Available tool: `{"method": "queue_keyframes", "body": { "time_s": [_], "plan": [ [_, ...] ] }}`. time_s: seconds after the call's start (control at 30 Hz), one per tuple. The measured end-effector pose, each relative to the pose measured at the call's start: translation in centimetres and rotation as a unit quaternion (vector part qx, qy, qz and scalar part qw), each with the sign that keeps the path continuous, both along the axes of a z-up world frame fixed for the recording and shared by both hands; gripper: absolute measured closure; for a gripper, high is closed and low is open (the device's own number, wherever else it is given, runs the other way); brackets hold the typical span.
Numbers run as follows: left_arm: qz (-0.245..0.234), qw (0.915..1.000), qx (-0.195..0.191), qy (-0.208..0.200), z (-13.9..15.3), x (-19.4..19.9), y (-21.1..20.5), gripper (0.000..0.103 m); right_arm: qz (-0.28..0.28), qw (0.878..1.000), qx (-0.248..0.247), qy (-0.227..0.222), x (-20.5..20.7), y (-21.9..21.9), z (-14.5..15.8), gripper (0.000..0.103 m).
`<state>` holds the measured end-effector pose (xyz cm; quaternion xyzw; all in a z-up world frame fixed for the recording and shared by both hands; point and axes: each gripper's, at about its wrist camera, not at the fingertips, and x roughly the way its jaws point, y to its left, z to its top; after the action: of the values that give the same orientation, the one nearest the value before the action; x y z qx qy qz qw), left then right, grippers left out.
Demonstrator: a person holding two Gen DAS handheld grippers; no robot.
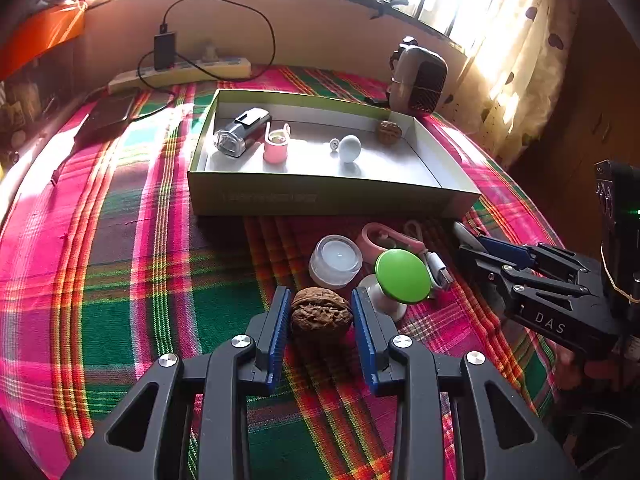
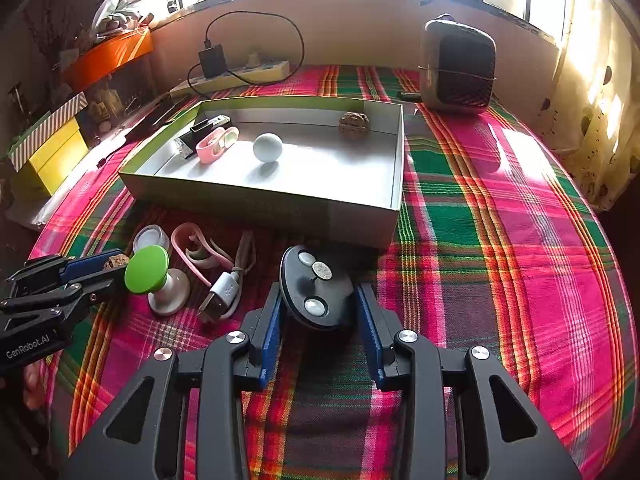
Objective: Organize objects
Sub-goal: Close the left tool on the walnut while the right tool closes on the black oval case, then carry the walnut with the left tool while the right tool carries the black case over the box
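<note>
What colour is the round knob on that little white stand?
Bright green, clearest in the left wrist view.

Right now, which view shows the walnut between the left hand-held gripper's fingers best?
The left wrist view: the walnut sits large and central in the left hand-held gripper. The right wrist view shows only a sliver.

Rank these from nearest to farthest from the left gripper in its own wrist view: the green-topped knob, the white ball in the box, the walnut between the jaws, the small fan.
1. walnut: between the jaws of the left gripper.
2. green-topped knob: just right of it, on the cloth.
3. white ball: inside the box.
4. small fan: behind the box's far right corner.
</note>
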<state>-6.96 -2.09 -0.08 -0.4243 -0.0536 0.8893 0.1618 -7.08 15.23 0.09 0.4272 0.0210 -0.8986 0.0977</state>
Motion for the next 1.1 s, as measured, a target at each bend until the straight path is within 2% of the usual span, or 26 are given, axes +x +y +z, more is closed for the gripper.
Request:
{"method": "queue_keyframes", "body": {
  "time_s": [0.83,1.1],
  "plan": [
    [0.016,0.9999,-0.003,0.0,0.2,0.3,-1.0,0.074,-0.002,1.0,-0.006,0.005,0.6,0.0,0.1,0.066],
    [0.019,0.9997,0.0,0.016,1.6,0.4,-1.4,0.074,0.001,1.0,-0.014,0.005,0.5,0.0,0.2,0.066]
  ]
}}
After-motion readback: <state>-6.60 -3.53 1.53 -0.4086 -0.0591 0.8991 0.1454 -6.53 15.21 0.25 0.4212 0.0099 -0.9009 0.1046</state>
